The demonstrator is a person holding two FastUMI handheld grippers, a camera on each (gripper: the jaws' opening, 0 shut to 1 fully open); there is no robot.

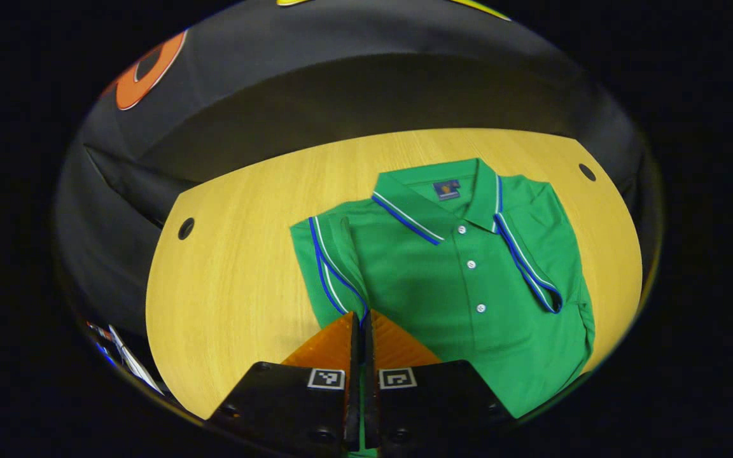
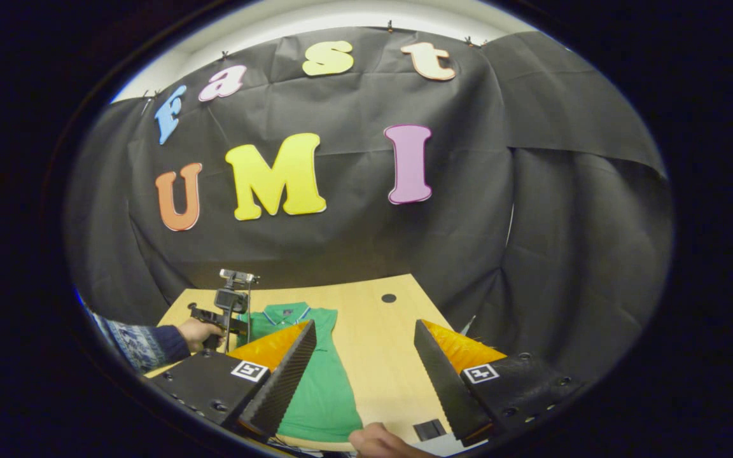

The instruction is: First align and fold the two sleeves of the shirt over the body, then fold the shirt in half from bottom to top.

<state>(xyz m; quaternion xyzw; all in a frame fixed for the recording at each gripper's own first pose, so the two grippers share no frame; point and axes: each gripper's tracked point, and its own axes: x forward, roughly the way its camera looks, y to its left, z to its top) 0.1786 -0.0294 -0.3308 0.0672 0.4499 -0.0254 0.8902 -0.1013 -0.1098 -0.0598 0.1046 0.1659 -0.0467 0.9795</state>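
On wood-grain table (image 1: 239, 267), smooth green shirt (image 1: 430, 286)

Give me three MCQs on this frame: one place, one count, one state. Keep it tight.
1. Where does the shirt lie?
A. on the wooden table
B. on the floor
C. hung on the wall

2. How many white buttons show on the placket?
A. one
B. three
C. six

3. How do the two claws stand?
A. both open
B. left claw shut, right claw open
C. left open, right shut

Key: 1 A, the green cloth lies flat on the wood; 2 B, three dots run down below the collar; 3 B, the left fingers meet while the right ones stand wide apart.
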